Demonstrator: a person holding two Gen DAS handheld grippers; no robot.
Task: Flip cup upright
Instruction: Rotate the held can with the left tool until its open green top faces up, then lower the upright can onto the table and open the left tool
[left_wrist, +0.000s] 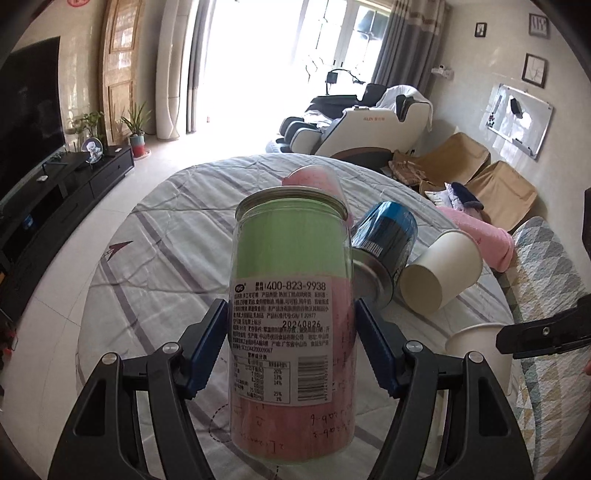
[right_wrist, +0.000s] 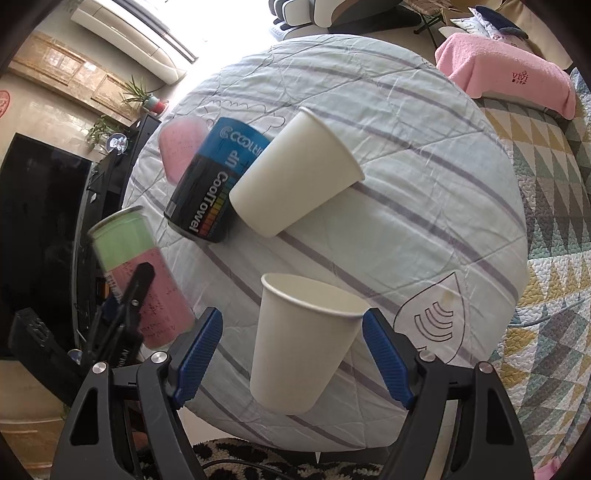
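Note:
A clear plastic jar with green and pink contents and a white label stands between the blue pads of my left gripper, which is shut on it; it also shows in the right wrist view. A white paper cup stands upright, mouth up, between the pads of my right gripper; the pads stand apart from its walls. Its rim shows in the left wrist view. A second white paper cup lies on its side; it also shows in the left wrist view.
A blue and black CoolTowel can lies tipped against the fallen cup on the round table with a striped cloth. A pink translucent cup lies behind it. A pink towel lies on the quilted sofa to the right.

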